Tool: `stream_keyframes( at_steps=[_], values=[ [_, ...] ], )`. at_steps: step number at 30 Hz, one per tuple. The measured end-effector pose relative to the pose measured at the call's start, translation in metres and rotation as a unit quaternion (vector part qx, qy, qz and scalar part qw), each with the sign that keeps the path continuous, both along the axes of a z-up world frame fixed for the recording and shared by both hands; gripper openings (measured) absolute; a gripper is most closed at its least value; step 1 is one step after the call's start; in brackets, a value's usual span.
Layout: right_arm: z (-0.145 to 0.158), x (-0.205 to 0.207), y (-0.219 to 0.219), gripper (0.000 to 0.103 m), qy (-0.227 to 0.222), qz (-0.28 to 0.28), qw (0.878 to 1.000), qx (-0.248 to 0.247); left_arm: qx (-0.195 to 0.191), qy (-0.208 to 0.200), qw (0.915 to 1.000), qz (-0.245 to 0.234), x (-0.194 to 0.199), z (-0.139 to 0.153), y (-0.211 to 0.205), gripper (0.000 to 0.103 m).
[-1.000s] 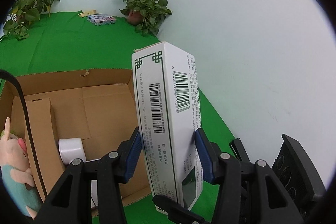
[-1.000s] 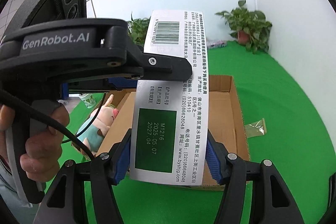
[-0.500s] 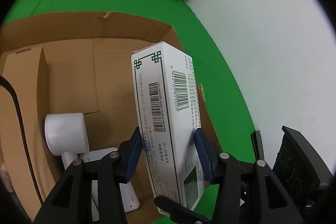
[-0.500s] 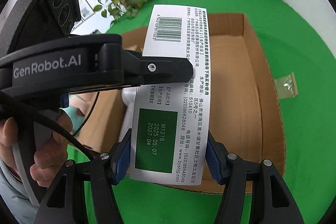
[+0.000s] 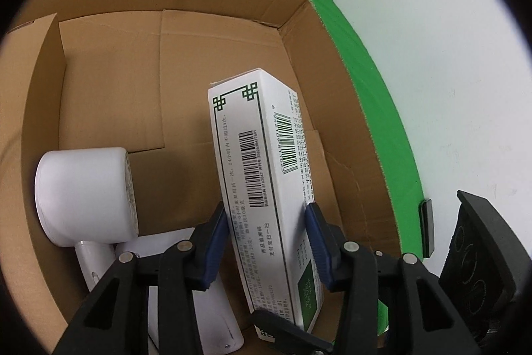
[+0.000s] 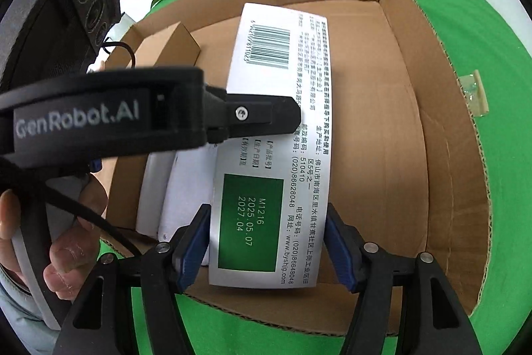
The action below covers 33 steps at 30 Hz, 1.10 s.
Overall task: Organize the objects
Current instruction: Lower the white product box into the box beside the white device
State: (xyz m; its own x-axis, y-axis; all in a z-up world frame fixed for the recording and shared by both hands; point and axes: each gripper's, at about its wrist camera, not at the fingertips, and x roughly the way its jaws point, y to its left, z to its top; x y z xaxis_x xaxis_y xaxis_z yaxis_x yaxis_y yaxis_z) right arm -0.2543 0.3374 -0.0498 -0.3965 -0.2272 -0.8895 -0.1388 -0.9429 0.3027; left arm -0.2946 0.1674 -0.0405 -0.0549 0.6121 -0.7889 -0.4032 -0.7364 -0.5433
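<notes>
White printed carton point(image 5: 266, 188), long and barcoded, sits between my left gripper point(image 5: 267, 238) pads, whose jaws are closing on its sides, above the open brown cardboard box point(image 5: 109, 9) beside a white hair dryer point(image 5: 86, 195).

From the right wrist, my right gripper point(image 6: 267, 243) brackets the same carton, jaws opening, pads just off its edges; my left hand point(image 6: 63, 258) shows at left.

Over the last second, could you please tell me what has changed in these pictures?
Both tools lowered the white medicine box into the cardboard box, which now fills both views. The right tool is opening, its pads just clear of the carton; the left tool is closing on it. The white hair dryer lies where it did.
</notes>
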Motion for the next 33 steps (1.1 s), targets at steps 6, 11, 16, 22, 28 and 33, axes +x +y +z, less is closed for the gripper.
stream_keyframes(
  at_steps=[6, 11, 16, 22, 28, 33],
  values=[
    [-0.003, 0.001, -0.002, 0.066, -0.001, -0.005, 1.000, -0.014, -0.014, -0.004, 0.9999, 0.002, 0.003, -0.010, 0.003, 0.044],
    [-0.001, 0.003, -0.004, 0.065, 0.014, -0.010, 1.000, -0.003, -0.016, 0.000, 0.9999, 0.004, 0.006, -0.009, 0.003, 0.049],
    [0.009, 0.007, -0.021, 0.063, 0.025, -0.007, 1.000, 0.014, -0.021, 0.004, 0.9997, 0.009, 0.012, -0.003, 0.003, 0.048],
    [0.015, 0.009, -0.027, 0.062, 0.026, -0.002, 0.999, 0.042, -0.035, 0.028, 0.9988, 0.021, 0.016, 0.020, 0.002, 0.048],
    [0.012, 0.007, -0.034, 0.062, 0.021, -0.001, 0.998, 0.064, -0.038, 0.071, 0.9958, 0.043, 0.052, 0.040, -0.012, 0.048],
    [0.010, 0.007, -0.037, 0.064, 0.011, -0.002, 0.997, 0.072, -0.065, 0.148, 0.9820, 0.098, 0.083, 0.072, -0.038, 0.048]
  ],
)
